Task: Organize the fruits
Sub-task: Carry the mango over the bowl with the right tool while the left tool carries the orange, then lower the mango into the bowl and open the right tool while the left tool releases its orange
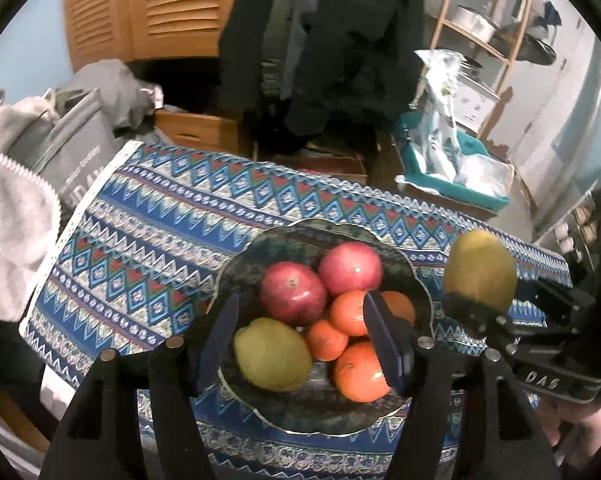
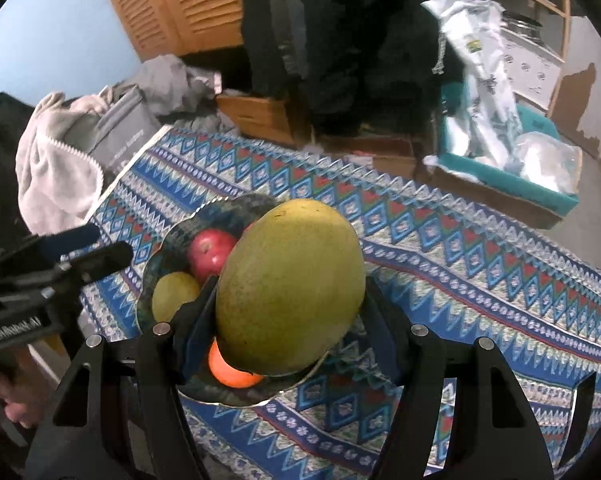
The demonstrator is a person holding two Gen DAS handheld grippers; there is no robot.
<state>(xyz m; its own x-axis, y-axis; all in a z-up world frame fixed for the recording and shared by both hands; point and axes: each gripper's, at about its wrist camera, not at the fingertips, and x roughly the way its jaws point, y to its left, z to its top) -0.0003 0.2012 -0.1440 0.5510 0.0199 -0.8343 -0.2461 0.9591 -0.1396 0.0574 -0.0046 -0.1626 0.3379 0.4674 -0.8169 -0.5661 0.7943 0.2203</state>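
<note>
Right claw (image 2: 290, 312) grasping mango (image 2: 290, 288); left claw (image 1: 300, 340) released over bowl (image 1: 416, 280). Next, judged: lower mango to bowl's 3 o'clock.

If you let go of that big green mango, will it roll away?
Probably. The mango is egg-shaped and smooth-skinned, so it would likely wobble and roll unevenly. It looks big beside the apples, so probably heavy. Set among the fruit in the bowl, it would likely stay put.
</note>
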